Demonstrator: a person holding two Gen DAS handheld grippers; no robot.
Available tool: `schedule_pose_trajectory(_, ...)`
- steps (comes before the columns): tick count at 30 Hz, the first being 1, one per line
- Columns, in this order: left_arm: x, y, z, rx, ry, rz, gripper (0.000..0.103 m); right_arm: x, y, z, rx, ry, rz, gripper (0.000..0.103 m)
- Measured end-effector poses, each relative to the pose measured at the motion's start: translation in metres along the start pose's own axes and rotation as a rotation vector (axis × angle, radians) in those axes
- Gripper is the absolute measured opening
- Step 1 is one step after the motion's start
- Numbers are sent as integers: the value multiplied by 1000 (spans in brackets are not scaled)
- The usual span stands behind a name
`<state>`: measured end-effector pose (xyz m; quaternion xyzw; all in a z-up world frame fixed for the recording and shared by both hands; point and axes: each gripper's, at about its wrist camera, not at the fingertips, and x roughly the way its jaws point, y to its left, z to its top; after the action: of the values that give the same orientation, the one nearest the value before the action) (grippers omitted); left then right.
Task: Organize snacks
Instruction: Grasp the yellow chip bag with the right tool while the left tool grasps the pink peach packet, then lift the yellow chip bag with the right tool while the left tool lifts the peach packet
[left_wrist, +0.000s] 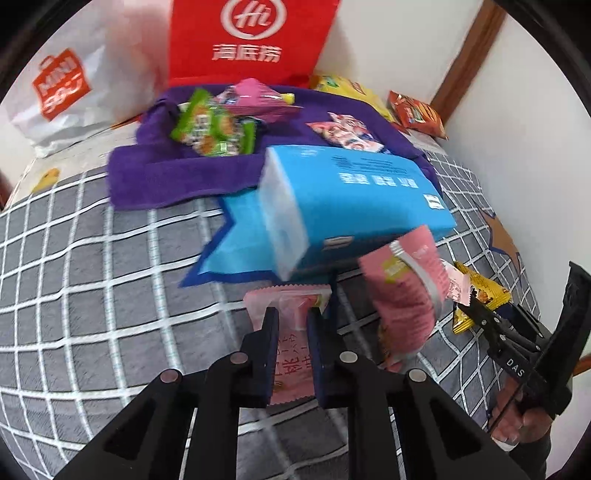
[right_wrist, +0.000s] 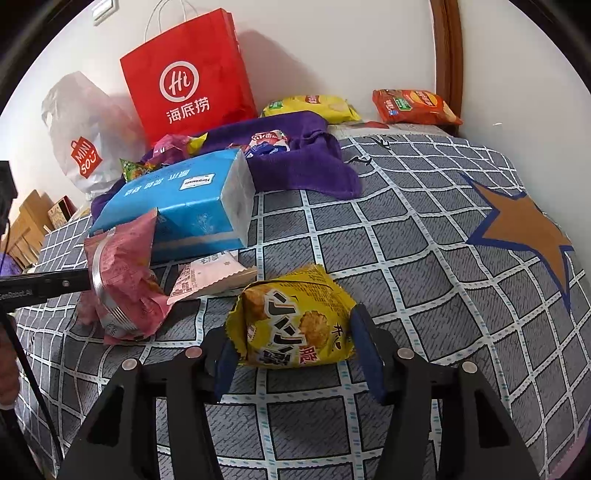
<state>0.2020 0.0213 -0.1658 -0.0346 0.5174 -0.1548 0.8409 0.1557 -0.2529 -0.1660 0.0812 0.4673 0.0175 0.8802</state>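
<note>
On a grid-patterned bed (right_wrist: 406, 240): left tongs (left_wrist: 291, 317) clamped on a flat pink snack packet (left_wrist: 291, 369); right tongs (right_wrist: 291, 350) parted, straddling a yellow snack bag (right_wrist: 291, 325), pads not pressing. Just beyond, a blue tissue pack (right_wrist: 184, 206), purple towel (right_wrist: 295, 166) bearing more snacks, red bag (right_wrist: 184, 74) behind.

Counted: 2 carrier bags at 11 o'clock, red bag (right_wrist: 188, 74) & white bag (right_wrist: 85, 147). 1 tissue pack (right_wrist: 177, 206), 1 purple towel (right_wrist: 295, 166). 2 crisp pkts at 1 o'clock: yellow crisp pkt (right_wrist: 314, 107), orange crisp pkt (right_wrist: 413, 107). 6 small pkts: green pkt (left_wrist: 210, 129), magenta pkt (left_wrist: 255, 99), white-red pkt (left_wrist: 347, 134), crumpled pink pkt (right_wrist: 122, 280), pale pink pkt (right_wrist: 210, 277), yellow cracker pkt (right_wrist: 295, 325).
</note>
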Motion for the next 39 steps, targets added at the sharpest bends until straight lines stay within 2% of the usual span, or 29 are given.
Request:
schedule_pose_trajectory(7,2,14,-1,-59,7,-47,22,2,0,0,-3,6,-1,58)
schedule_pose_trajectory(9,8,10,-1,-46,16,-30,35,2,-1,0,-3,6,-1,59)
schedule_pose_trajectory(12,21,1,0,-23,44,8,45,2,-1,-1,-2,7,1,59)
schedule_pose_trajectory(15,24,-12,-1,35,32,54,54,3,-1,-1,-2,10,2,60)
schedule_pose_trajectory(17,26,-20,-3,75,19,104,54,3,-1,-1,-4,14,4,61)
schedule_pose_trajectory(19,24,-22,-6,86,-1,144,39,3,0,-1,-7,16,2,61)
schedule_pose_trajectory(20,22,-20,-7,84,-10,149,39,3,0,-1,-9,16,1,61)
schedule_pose_trajectory(25,17,-14,-18,108,-73,137,37,5,0,-1,-13,23,3,64)
schedule_pose_trajectory(30,19,-22,-28,151,-158,190,42,6,2,-1,-20,28,-1,65)
schedule_pose_trajectory(36,18,-17,-27,117,-160,149,42,7,8,-1,-49,37,-31,66)
schedule_pose_trajectory(39,19,-18,-27,120,-159,153,42,7,9,-2,-55,37,-36,67)
